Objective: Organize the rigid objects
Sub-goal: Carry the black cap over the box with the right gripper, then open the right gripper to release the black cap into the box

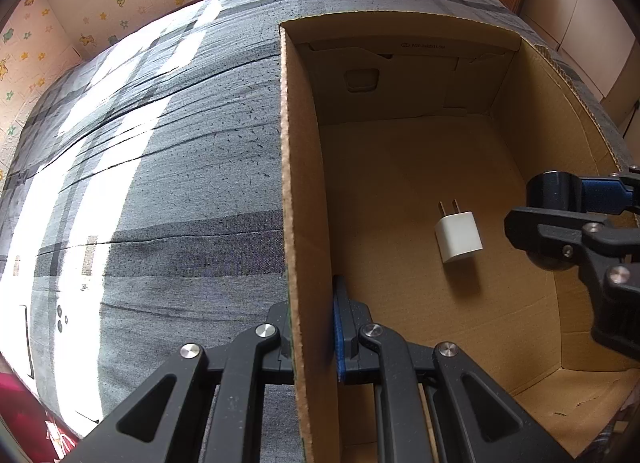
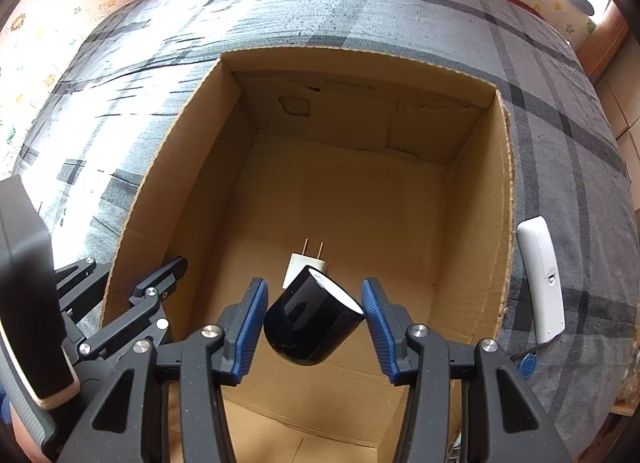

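Note:
An open cardboard box point(image 2: 472, 191) stands on a grey plaid bedspread. A white plug charger point(image 1: 459, 236) lies on the box floor; it also shows in the right wrist view point(image 2: 298, 268). My left gripper point(image 1: 312, 327) is shut on the box's left wall point(image 1: 300, 199), one finger on each side. My right gripper point(image 2: 314, 317) is open over the box. A black cup with a white inside point(image 2: 314, 321) sits tilted between its blue pads point(image 2: 252, 327), with gaps on both sides. The cup also shows in the left wrist view point(image 1: 550, 191).
A white remote point(image 2: 540, 279) lies on the bedspread point(image 2: 400, 7) right of the box. A small blue tag point(image 2: 526, 365) lies near its lower end. Walls with cartoon stickers ring the bed. A white device point(image 1: 28, 339) sits at the far left.

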`<state>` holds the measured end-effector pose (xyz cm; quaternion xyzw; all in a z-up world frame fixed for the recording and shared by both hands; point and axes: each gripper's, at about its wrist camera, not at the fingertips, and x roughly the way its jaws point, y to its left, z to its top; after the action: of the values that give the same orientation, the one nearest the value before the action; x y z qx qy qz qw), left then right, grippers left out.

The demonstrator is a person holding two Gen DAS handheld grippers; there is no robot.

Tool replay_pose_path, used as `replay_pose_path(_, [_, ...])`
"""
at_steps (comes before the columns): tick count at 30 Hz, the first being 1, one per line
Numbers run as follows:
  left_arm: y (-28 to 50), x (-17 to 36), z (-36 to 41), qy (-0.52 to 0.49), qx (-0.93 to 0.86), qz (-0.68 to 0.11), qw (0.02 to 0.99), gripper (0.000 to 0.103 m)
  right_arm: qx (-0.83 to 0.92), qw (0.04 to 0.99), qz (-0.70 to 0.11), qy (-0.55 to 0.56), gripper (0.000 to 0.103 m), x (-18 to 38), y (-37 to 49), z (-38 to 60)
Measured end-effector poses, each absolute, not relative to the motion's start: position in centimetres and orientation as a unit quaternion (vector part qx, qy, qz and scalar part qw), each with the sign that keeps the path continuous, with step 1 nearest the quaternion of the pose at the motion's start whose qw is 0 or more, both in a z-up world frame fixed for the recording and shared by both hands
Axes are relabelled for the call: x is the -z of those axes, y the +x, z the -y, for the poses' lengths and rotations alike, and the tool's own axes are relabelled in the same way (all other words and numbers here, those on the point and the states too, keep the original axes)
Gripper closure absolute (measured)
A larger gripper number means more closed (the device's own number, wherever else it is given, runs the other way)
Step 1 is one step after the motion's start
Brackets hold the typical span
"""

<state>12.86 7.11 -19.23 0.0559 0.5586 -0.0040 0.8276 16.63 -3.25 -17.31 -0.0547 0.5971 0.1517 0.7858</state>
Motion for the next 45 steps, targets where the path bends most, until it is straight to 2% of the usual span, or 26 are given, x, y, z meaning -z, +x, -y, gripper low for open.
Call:
replay_pose_path(10, [12.8, 19.2, -7.0, 0.056, 0.004, -0.558, 0.828, 0.091, -0.139, 0.765, -0.626, -0.053, 0.051, 20.4, 17.4, 2.6])
replay_pose_path(20, [12.7, 19.3, -6.8, 0.061, 0.002, -0.557, 0.828, 0.091, -0.136, 0.761, -0.633, -0.043, 0.050, 21.0, 17.7, 2.6])
replay_pose_path(23, [12.6, 19.2, -6.7, 0.060, 0.002, -0.557, 0.828, 0.091, -0.137, 0.765, -0.627, -0.042, 0.043, 20.6, 17.5, 2.6])
replay_pose_path(28, [12.5, 19.2, -6.8, 0.060, 0.002, -0.557, 0.829, 0.091, -0.137, 0.778, -0.612, -0.044, 0.037, 19.2, 17.0, 2.5])
replay_pose_path(34, [12.4, 19.2, -6.8, 0.062, 0.001, -0.555, 0.830, 0.091, -0.130, 0.795, -0.592, -0.036, 0.017, 17.3, 16.2, 2.9])
replay_pose_path(38, [12.4, 19.2, -6.6, 0.060, 0.002, -0.555, 0.830, 0.091, -0.121, 0.806, -0.578, -0.036, 0.015, 16.0, 15.8, 3.1])
replay_pose_path(41, [12.3, 19.1, -6.6, 0.062, 0.001, -0.554, 0.830, 0.091, -0.112, 0.813, -0.570, -0.039, 0.008, 15.3, 15.4, 3.8])
replay_pose_path(45, [12.3, 19.2, -6.6, 0.064, 0.001, -0.553, 0.830, 0.091, -0.108, 0.819, -0.562, -0.029, 0.005, 14.5, 15.0, 4.7])
